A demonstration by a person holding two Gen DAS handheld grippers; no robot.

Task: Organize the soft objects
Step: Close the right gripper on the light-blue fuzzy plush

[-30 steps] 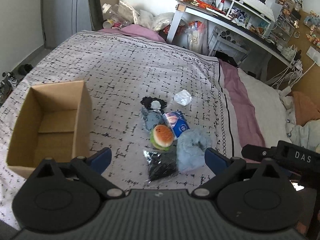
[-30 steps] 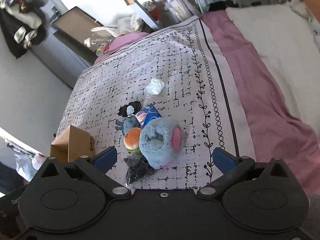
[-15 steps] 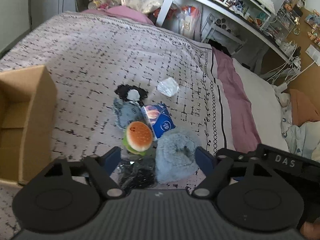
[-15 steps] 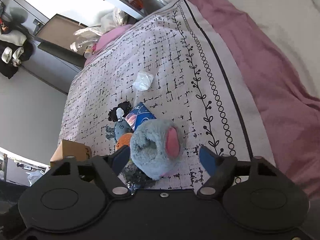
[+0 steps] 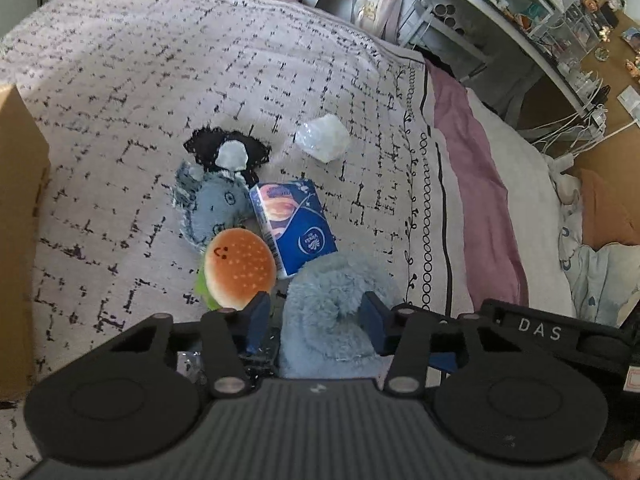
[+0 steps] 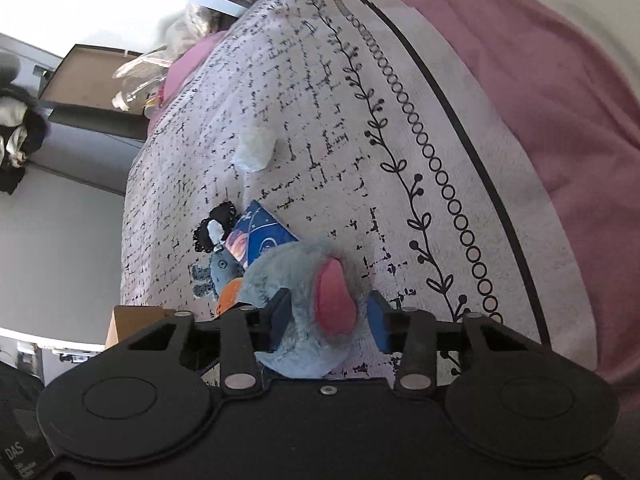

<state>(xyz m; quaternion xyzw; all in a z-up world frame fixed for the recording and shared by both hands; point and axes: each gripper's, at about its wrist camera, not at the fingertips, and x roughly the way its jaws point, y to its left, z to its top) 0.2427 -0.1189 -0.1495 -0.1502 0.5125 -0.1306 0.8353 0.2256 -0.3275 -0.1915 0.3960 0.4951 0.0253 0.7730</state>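
Note:
A fluffy blue plush [image 5: 332, 312] with a pink patch [image 6: 334, 300] lies on the bed. Both grippers straddle it. My left gripper [image 5: 314, 318] has its jaws closed against the plush's sides. My right gripper [image 6: 328, 318] also grips it from the other side. Beside it lie a burger plush [image 5: 239, 267], a grey animal plush [image 5: 216, 208], a black and white plush [image 5: 228, 152], a blue carton [image 5: 294, 226] and a black bag [image 5: 256, 356], mostly hidden under my left gripper.
A cardboard box [image 5: 18, 216] stands at the left on the patterned bedspread [image 5: 160, 60]. A crumpled clear wrapper [image 5: 323, 142] lies beyond the toys. A cluttered desk [image 5: 500, 4] stands past the bed's right side.
Both grippers have come down and forward onto the blue plush, and their jaws have narrowed from wide open to closed on it.

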